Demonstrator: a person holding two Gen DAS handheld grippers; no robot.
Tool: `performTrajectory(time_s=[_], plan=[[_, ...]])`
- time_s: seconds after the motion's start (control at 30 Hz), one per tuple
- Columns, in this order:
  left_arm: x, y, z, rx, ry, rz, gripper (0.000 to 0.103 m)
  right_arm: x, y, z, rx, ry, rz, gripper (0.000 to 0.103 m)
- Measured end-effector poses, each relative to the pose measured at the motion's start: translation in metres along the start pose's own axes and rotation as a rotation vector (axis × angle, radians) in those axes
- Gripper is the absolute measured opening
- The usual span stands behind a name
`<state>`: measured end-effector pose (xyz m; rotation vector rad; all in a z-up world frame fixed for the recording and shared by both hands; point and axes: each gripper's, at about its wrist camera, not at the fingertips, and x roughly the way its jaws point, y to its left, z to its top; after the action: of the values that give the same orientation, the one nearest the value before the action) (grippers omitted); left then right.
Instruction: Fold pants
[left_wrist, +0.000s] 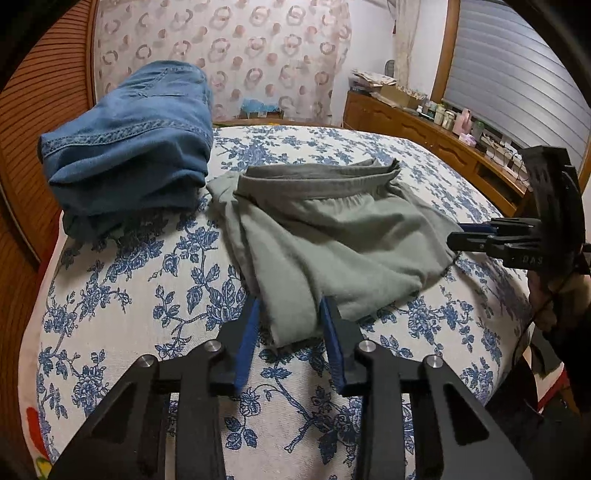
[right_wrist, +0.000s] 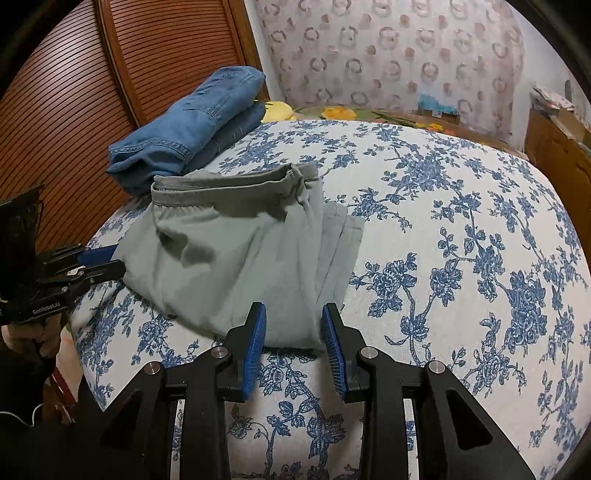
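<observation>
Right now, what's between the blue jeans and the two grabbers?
The grey pants lie between them on the flowery bedspread: blue jeans behind, left gripper and right gripper at the near edge. The right wrist view shows it.

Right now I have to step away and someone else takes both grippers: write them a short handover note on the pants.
Left gripper: jaws around the near left corner of the grey pants; pads seem to pinch the fabric.
Right gripper: same at the near right corner.
Grey pants lie on the floral bedspread, already folded into a short stack, waistband on the far side.
Folded jeans sit behind, by the slatted wooden panel; leave them.
Likely next: lift both corners and fold toward the waistband, then smooth.
</observation>
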<state>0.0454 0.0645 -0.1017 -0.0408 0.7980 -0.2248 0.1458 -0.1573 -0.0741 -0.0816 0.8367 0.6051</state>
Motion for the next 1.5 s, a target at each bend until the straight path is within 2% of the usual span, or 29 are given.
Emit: performTrajectory(time_s=[0.4, 0.43, 0.5, 0.7, 1.17, 1.3, 1.5], plan=[[0.004, -0.002, 0.001, -0.010, 0.002, -0.003, 0.035, 0.001, 0.009, -0.004, -0.047, -0.006, -0.054, 0.032], [0.004, -0.003, 0.001, -0.006, 0.001, -0.003, 0.034, 0.001, 0.010, -0.004, -0.055, -0.006, -0.061, 0.030], [0.004, -0.004, 0.001, 0.002, 0.001, -0.017, 0.028, 0.002, 0.012, -0.005, -0.072, -0.002, -0.066, 0.013], [0.003, -0.007, 0.002, 0.007, -0.008, -0.023, 0.014, 0.000, 0.017, -0.007, -0.102, -0.008, -0.083, 0.006], [-0.029, -0.030, -0.004, 0.035, -0.056, -0.107, 0.012, -0.057, 0.016, -0.038, -0.045, -0.071, -0.039, 0.005], [-0.045, -0.032, -0.009, 0.043, -0.064, -0.110, 0.012, -0.077, 0.014, -0.046, -0.023, -0.097, -0.018, 0.005], [-0.059, -0.038, -0.016, 0.072, -0.059, -0.104, 0.012, -0.091, 0.025, -0.060, -0.059, -0.080, -0.021, 0.005]])
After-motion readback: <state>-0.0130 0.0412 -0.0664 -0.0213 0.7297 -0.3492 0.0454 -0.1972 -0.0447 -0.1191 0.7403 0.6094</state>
